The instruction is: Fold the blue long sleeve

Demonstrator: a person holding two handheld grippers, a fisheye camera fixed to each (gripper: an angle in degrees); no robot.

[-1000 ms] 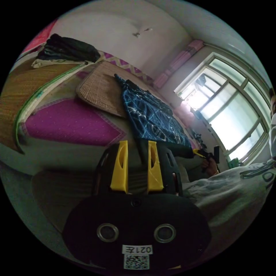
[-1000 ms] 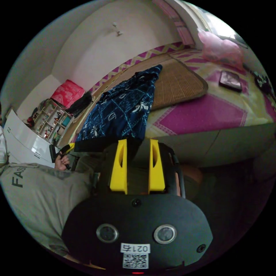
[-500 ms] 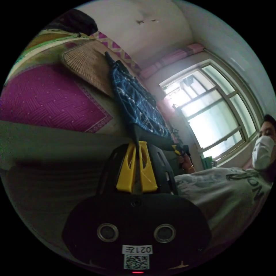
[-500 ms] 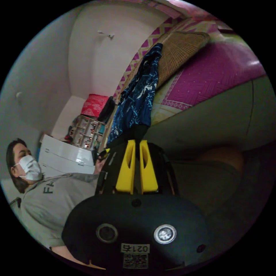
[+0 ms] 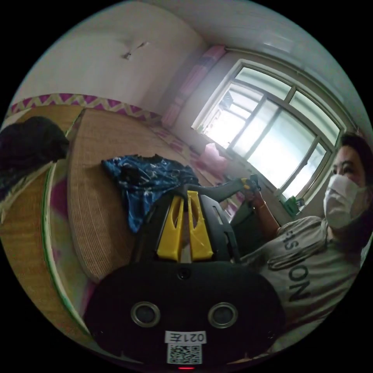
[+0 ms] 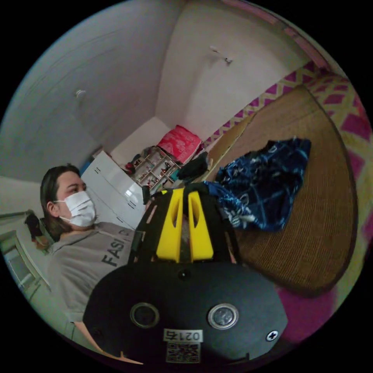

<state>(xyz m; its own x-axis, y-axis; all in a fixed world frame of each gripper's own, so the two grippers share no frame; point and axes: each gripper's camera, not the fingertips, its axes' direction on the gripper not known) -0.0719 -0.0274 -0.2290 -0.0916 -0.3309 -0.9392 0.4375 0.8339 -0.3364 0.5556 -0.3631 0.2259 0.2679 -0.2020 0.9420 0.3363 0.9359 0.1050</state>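
Both the left gripper and right gripper clench the dark hem of the rumpled, patterned blue shirt, lying on a woven straw mat.

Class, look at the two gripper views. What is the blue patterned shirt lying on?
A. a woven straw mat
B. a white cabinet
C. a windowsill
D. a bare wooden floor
A: the blue shirt lies bunched on the brown woven mat, and the left gripper view shows the same, with the shirt spread across the mat.
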